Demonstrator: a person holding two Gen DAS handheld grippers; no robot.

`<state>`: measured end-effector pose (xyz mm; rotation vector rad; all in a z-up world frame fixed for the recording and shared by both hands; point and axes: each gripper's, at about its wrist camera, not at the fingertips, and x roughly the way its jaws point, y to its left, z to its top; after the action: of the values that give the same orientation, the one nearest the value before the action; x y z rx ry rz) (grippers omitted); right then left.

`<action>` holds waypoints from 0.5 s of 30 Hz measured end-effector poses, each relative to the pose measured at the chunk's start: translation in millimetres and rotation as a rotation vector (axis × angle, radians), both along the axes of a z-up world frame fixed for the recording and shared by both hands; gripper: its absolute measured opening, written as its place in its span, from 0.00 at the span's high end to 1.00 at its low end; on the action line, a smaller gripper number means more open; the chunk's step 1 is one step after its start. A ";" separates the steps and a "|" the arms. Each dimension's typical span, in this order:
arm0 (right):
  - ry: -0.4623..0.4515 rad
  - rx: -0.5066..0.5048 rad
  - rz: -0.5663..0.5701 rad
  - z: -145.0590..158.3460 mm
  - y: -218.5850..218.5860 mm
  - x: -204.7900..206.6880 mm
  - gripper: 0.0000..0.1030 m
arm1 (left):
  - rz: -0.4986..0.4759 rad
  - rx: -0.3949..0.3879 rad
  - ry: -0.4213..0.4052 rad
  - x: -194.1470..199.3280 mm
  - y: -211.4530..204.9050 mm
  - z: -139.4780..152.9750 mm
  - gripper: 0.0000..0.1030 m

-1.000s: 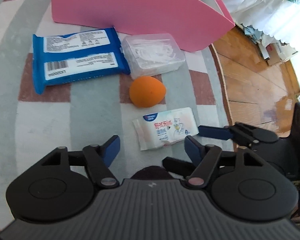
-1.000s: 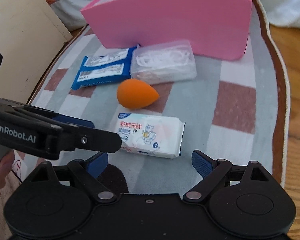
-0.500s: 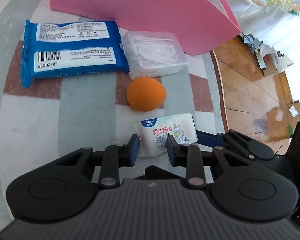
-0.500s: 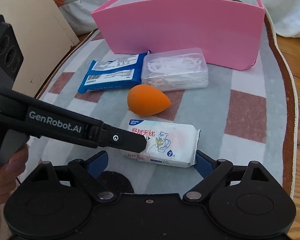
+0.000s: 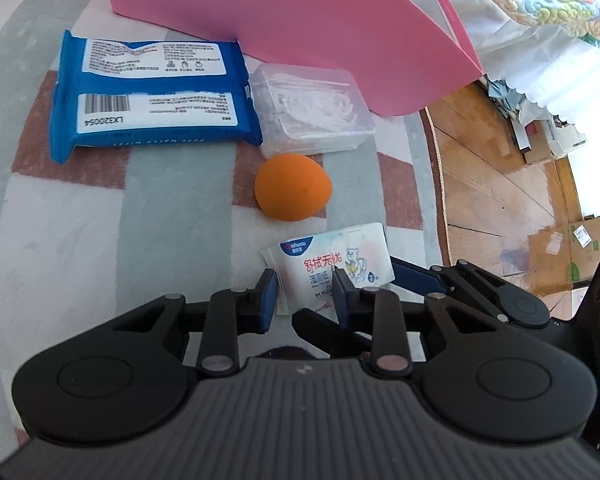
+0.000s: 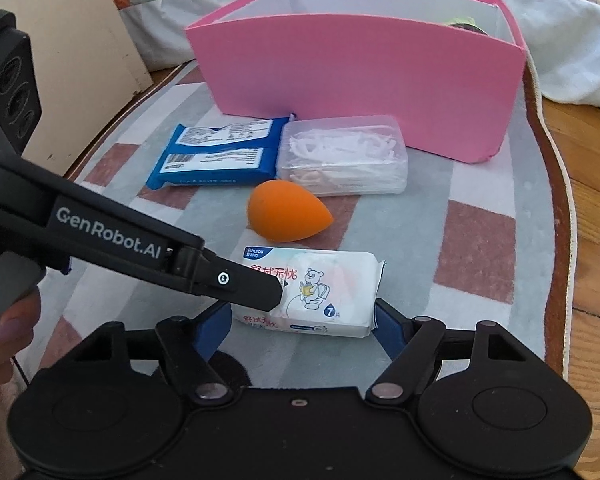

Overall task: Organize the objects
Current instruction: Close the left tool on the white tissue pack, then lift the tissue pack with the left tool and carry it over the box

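From my right wrist camera I see my left gripper [image 6: 278, 294] pinching 1 end of the small white wipes pack [image 6: 320, 292], and my right gripper [image 6: 302, 320] open wide around it; my left camera shows the left pads [image 5: 269, 296] closed on the pack's end. Half a second ago the grip was the same, only the cameras came closer. The pack lies near the rug's [image 6: 480, 248] front edge, before the orange sponge [image 6: 286, 216], the blue pack [image 6: 220, 156], the clear box [image 6: 342, 154] and the pink box [image 6: 360, 80]. Wooden floor [image 5: 500, 184] lies right of the rug.

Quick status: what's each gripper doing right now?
Left gripper: closed on the near end of the small white wet-wipe packet with the bear print.
Right gripper: open, fingers on either side of the same packet, not gripping.
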<state>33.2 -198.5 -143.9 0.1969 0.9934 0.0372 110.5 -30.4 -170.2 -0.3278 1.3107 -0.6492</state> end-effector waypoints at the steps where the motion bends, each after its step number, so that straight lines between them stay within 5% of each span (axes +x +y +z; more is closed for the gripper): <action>1: 0.001 -0.001 0.008 1.0 1.3 0.5 0.23 | 0.000 0.002 -0.001 -0.9 0.9 0.8 0.73; 15: -0.023 -0.016 0.069 21.9 11.1 1.8 0.16 | 0.012 -0.025 -0.072 -11.6 11.9 31.5 0.72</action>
<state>34.9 -187.4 -122.0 0.1475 0.9769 0.0946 98.9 -18.5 -138.7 -0.3298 1.2323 -0.6622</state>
